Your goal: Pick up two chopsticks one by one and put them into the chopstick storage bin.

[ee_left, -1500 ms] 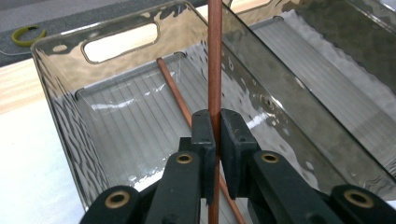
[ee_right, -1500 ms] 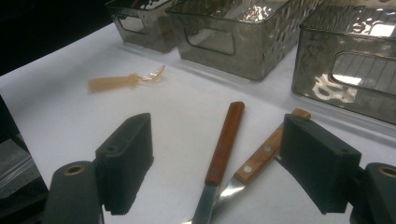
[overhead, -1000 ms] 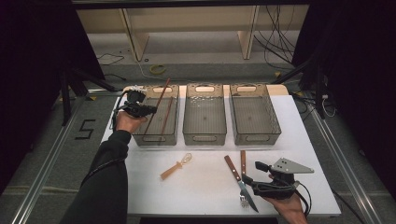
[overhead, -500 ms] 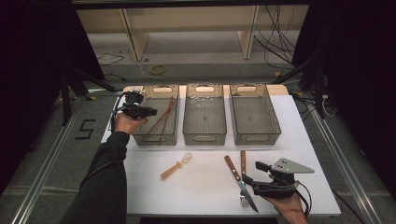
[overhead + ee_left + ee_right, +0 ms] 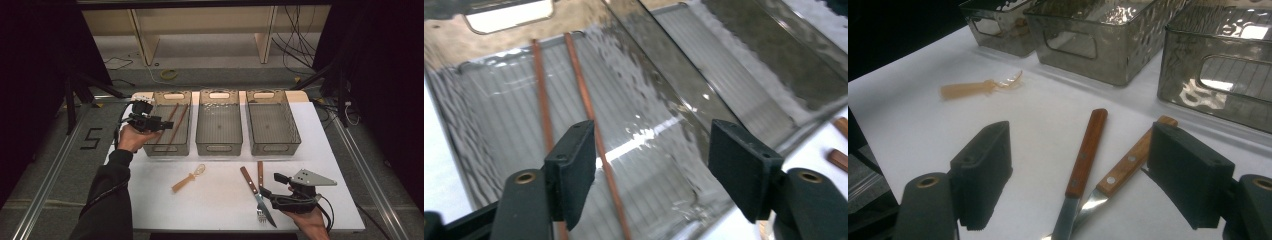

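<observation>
My left gripper (image 5: 158, 123) hovers over the left bin (image 5: 150, 148). Its jaws have just been opening and stand open (image 5: 651, 150) with nothing between the pads. Two brown chopsticks (image 5: 172, 125) lie side by side on that bin's floor (image 5: 584, 90) below the jaws. My right gripper (image 5: 272, 186) rests low at the near right of the table, open (image 5: 1080, 137). A wooden-handled knife (image 5: 250, 181) (image 5: 1088, 150) and fork (image 5: 260, 172) (image 5: 1133, 162) lie on the white table between and ahead of its jaws, untouched.
Three clear bins stand in a row at the back: the left one, a middle bin (image 5: 218, 145) and a right bin (image 5: 272, 145). A translucent plastic spoon (image 5: 189, 178) (image 5: 978, 87) lies mid-table. The table's near edge runs just below the right hand.
The left gripper opened and let go of a chopstick, which now lies in the left bin beside the other. That hand drew back a little. The right gripper stayed put.
</observation>
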Demonstrator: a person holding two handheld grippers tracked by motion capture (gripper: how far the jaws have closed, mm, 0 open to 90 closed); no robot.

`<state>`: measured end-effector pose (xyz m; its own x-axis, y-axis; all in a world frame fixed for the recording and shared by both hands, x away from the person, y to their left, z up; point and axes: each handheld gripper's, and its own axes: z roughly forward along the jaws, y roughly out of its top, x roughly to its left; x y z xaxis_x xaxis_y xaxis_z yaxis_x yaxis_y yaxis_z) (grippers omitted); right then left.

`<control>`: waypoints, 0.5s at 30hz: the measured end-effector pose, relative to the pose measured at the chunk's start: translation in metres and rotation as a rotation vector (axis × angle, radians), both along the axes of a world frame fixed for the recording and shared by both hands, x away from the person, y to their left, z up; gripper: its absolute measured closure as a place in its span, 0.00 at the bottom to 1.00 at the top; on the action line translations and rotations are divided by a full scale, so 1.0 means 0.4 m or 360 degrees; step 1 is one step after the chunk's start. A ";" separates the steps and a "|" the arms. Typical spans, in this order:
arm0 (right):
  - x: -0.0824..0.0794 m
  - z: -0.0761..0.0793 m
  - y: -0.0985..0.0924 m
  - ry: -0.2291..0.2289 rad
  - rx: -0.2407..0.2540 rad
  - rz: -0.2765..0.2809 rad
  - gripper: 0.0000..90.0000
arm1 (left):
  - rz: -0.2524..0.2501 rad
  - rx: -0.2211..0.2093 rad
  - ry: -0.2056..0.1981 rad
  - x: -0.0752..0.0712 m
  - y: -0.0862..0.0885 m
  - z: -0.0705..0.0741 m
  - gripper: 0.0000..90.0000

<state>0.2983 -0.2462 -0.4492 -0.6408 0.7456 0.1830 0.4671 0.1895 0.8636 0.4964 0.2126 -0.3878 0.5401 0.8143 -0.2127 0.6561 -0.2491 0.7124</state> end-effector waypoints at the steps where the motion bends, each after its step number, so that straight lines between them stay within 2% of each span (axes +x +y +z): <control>1: 0.000 0.000 0.000 0.0001 -0.0001 0.0000 0.30 | -0.0011 -0.0009 -0.0006 -0.008 0.000 -0.001 0.36; 6: 0.000 -0.001 -0.001 0.0003 0.0003 0.0000 0.30 | -0.0057 -0.0028 -0.0014 -0.049 -0.008 -0.009 0.31; 15: 0.002 -0.003 -0.004 0.0010 0.0008 -0.0003 0.30 | -0.0152 0.0019 -0.0053 -0.103 -0.037 -0.026 0.25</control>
